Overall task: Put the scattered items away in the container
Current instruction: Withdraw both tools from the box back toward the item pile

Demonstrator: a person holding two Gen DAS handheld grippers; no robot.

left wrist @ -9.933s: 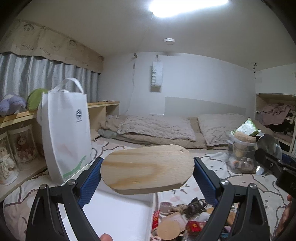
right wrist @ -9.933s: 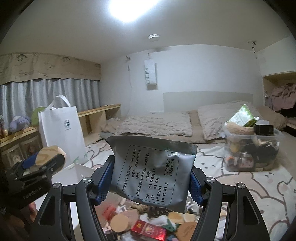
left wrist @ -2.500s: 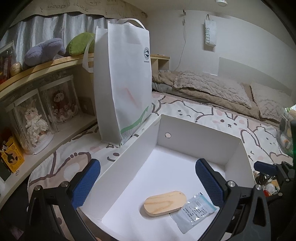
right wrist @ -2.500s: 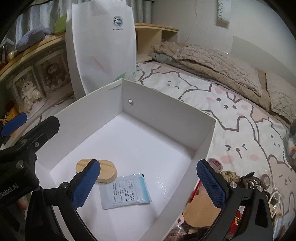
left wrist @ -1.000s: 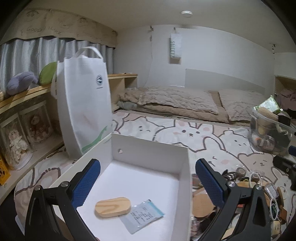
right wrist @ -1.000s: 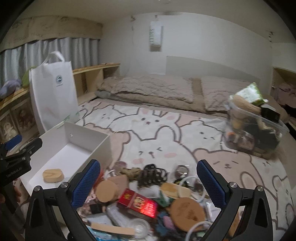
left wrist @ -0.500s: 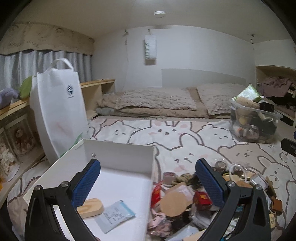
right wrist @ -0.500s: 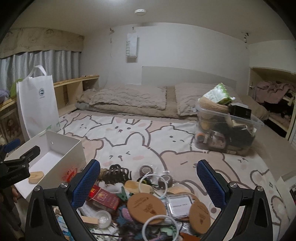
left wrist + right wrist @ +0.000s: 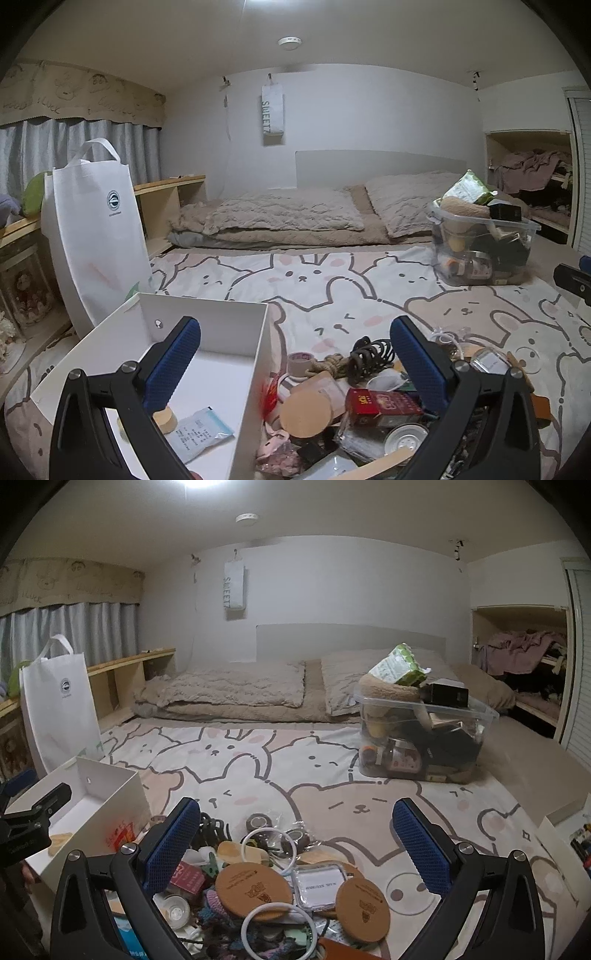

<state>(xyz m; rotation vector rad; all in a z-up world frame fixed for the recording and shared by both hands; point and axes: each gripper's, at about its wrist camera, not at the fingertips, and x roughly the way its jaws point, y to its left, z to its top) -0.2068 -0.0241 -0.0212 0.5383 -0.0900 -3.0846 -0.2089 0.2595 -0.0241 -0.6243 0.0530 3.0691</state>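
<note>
White box (image 9: 207, 314) sits lower left in the left wrist view, holding just a wooden oval (image 9: 164, 421) and a foil sachet (image 9: 199, 434); the clutter pile touches its right wall, with cork coasters (image 9: 253, 890), red packet (image 9: 382, 404) and black hair claw (image 9: 369, 360). Left gripper (image 9: 295, 373) and right gripper (image 9: 295, 853) are both spread wide, nothing held. Judged step: picking the next items; each claw needs to drop onto one piece and close.
</note>
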